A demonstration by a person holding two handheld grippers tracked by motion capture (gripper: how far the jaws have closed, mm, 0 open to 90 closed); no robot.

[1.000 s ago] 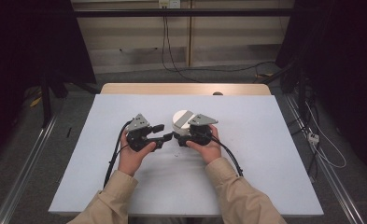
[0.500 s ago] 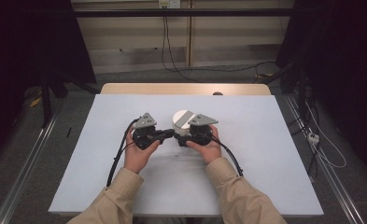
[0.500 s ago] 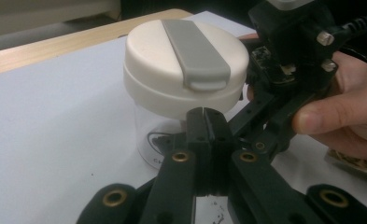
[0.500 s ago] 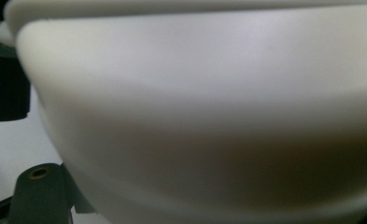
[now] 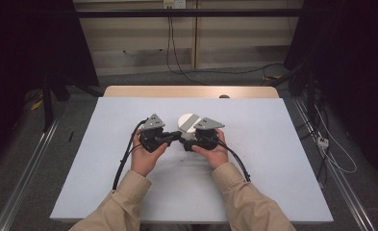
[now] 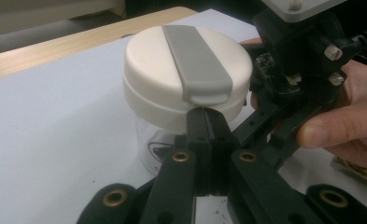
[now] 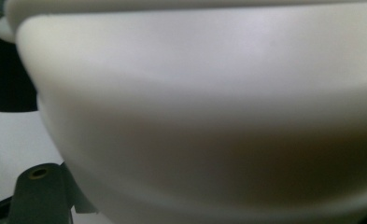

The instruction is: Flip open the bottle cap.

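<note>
A clear jar with a white lid [image 5: 187, 121] and a grey strap across the top [image 6: 195, 60] stands at the middle of the white table [image 5: 278, 163]. My left gripper [image 5: 179, 135] is shut, jaws pressed together, and its tips [image 6: 204, 116] touch the lid's rim just under the strap's end. My right gripper [image 5: 192, 138] reaches in from the other side, with its black arms [image 6: 265, 123] closed on the jar below the lid. In the right gripper view the white lid [image 7: 195, 116] is very close and blurred.
A wooden strip [image 5: 191, 91] runs along the table's far edge. Cables [image 5: 124, 159] trail from both grippers over the tabletop toward the person. Metal rails [image 5: 23, 187] flank the table on the floor, and loose cables [image 5: 331, 154] lie to the right.
My left gripper's jaws closed and it shifted right until its tips met the jar's lid. The right gripper and the jar stayed still.
</note>
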